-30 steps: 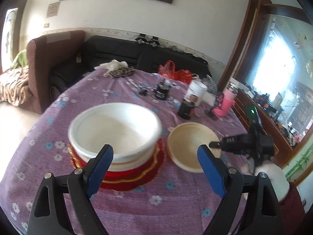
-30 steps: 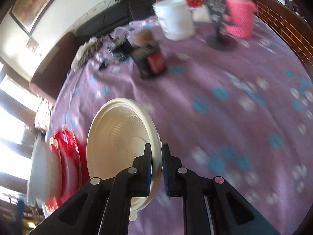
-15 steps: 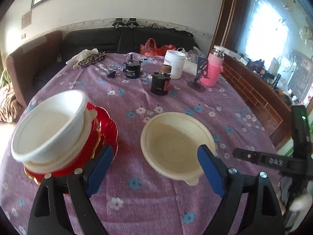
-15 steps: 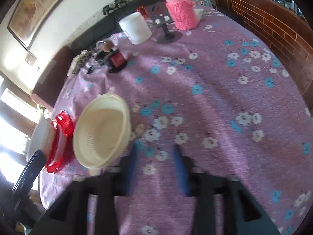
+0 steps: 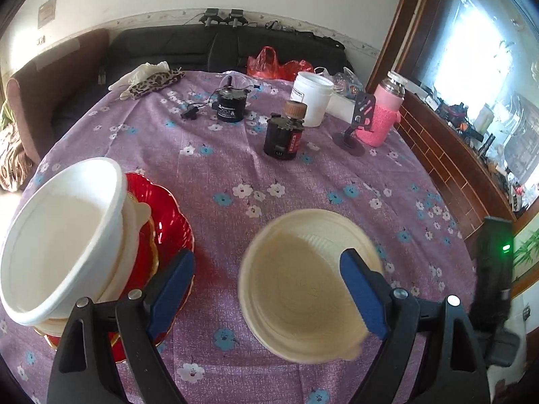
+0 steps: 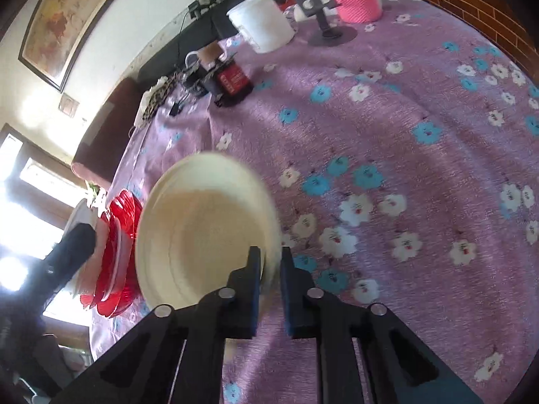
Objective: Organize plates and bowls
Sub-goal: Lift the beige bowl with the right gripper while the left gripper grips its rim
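A cream bowl [image 5: 303, 279] is held tilted above the purple floral tablecloth; in the right wrist view [image 6: 202, 235] my right gripper [image 6: 271, 262] is shut on its rim. My left gripper [image 5: 266, 279] is open and empty, its blue pads on either side of the cream bowl's near part. At the left, a white bowl [image 5: 57, 235] sits on a cream plate and red plates [image 5: 168, 222]; the red plates also show in the right wrist view [image 6: 118, 245].
At the back of the table [image 5: 219, 168] stand a black jar with a red label [image 5: 283, 134], a black device with a cable [image 5: 230, 106], a white tub [image 5: 311, 97], a pink bottle [image 5: 384, 114] and a phone stand [image 5: 357, 128]. A sofa lies beyond.
The right gripper has closed again on the cream bowl's rim and lifted it, tilted. The left gripper has drawn nearer, and the bowl now sits between its pads.
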{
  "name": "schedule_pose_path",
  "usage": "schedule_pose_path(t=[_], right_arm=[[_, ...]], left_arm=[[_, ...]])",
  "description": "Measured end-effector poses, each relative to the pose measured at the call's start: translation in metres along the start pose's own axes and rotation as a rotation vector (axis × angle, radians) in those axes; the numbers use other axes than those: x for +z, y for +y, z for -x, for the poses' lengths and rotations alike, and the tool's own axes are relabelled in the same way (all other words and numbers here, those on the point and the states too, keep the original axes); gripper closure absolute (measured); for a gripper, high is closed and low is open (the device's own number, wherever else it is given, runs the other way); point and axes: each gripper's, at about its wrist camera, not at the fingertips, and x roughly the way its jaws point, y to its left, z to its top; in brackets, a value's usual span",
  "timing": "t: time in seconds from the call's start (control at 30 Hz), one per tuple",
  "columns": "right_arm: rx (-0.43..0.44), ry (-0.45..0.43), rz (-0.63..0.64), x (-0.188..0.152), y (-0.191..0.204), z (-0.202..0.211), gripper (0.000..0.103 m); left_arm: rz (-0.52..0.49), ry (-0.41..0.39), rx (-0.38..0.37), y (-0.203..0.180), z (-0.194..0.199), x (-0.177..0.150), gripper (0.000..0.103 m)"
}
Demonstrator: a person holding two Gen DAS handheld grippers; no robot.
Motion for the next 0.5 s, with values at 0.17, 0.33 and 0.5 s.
schedule_pose_path(t=[0.17,0.33,0.5], right_arm=[[-0.064,0.009,-0.017,-0.003,-0.025,0.029,0.093],[-0.094,0.006,-0.034,-0.006,-0.047,0.048,0.092],[-0.084,-0.031,-0.035,-0.015,-0.052,0.055,0.068]], left_arm=[[-0.014,0.021,-0.011,-0.01,-0.012,-0.005,0.016],[-0.063,0.079,-0.049,-0.031,-0.032,-0.02,0.017],[-0.126,0.116,-0.066,-0.056,-0.045,-0.038,0.027]])
